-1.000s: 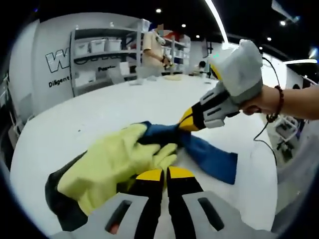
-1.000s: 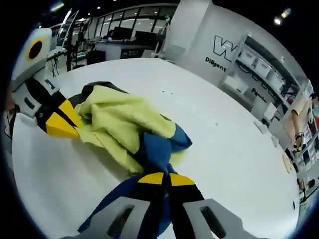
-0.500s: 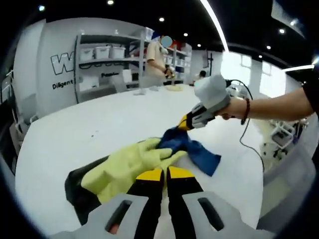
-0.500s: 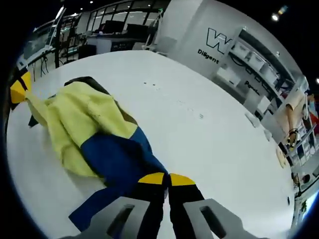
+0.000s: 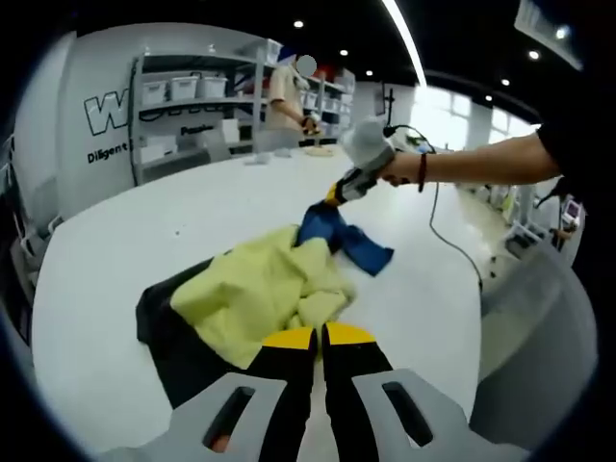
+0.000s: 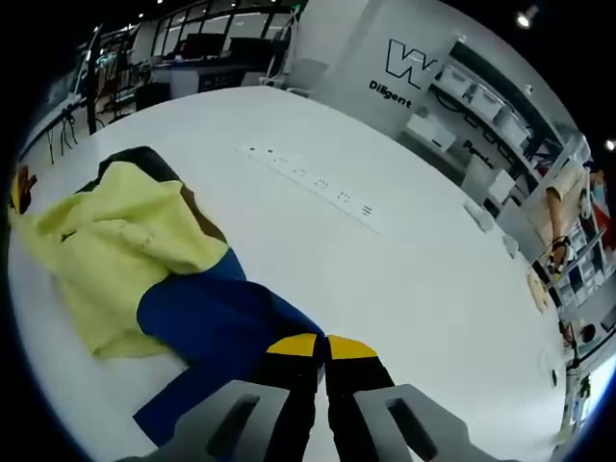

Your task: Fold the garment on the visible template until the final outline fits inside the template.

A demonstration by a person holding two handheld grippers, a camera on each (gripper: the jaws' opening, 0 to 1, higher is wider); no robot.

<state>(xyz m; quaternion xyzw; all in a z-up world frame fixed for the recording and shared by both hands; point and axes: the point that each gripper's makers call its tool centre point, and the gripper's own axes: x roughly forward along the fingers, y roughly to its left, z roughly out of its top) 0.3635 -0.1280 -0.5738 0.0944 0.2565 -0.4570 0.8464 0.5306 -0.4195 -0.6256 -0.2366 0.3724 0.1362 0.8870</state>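
We hold the soft, limp garment on the worktop with both hand-held grippers, left and right, apparently clamped on cloth; edges give the surest hold.

Yellow-tipped black tool, beaded bracelet

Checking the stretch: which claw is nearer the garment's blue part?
Right. The right claw pinches the blue part of the garment. The left claw grips the far yellow end.
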